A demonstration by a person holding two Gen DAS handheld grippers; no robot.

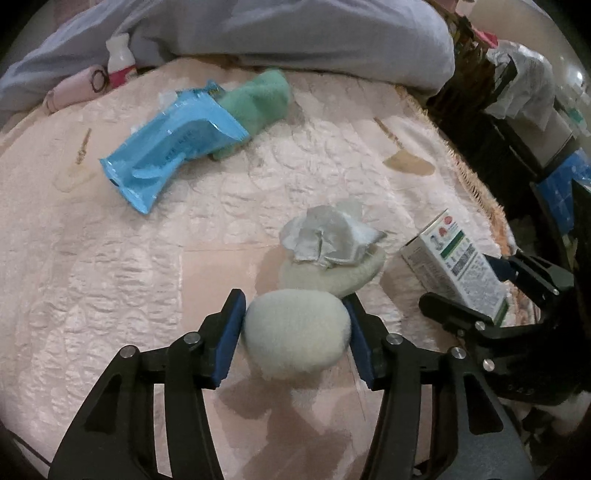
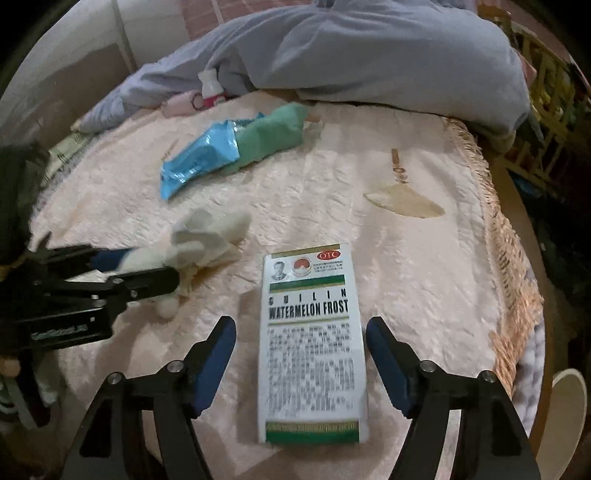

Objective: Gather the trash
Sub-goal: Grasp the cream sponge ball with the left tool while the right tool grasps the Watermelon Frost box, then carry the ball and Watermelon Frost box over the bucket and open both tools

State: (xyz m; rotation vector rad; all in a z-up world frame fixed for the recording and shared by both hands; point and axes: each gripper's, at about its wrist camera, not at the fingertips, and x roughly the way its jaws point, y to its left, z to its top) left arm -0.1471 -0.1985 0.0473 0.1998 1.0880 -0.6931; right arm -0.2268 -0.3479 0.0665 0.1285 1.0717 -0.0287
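My left gripper (image 1: 295, 325) is shut on a white fluffy sock (image 1: 295, 336), whose far end lies on the pink bedspread under a crumpled silver wrapper (image 1: 328, 238). In the right wrist view the left gripper (image 2: 147, 271) holds the same sock (image 2: 147, 258). My right gripper (image 2: 299, 343) is open, its blue pads on either side of a white Watermelon Frost medicine box (image 2: 312, 343) lying flat, not touching it. The box (image 1: 456, 266) and right gripper (image 1: 476, 291) show at the right in the left wrist view. A blue plastic wrapper (image 1: 166, 147) lies farther back.
A green sock (image 1: 258, 103) lies against the blue wrapper. A small white bottle (image 1: 120, 61) and a pink roll (image 1: 74, 88) sit by the grey duvet (image 1: 295, 33) at the back. The bedspread's fringed edge (image 2: 513, 258) runs along the right, with dark furniture beyond.
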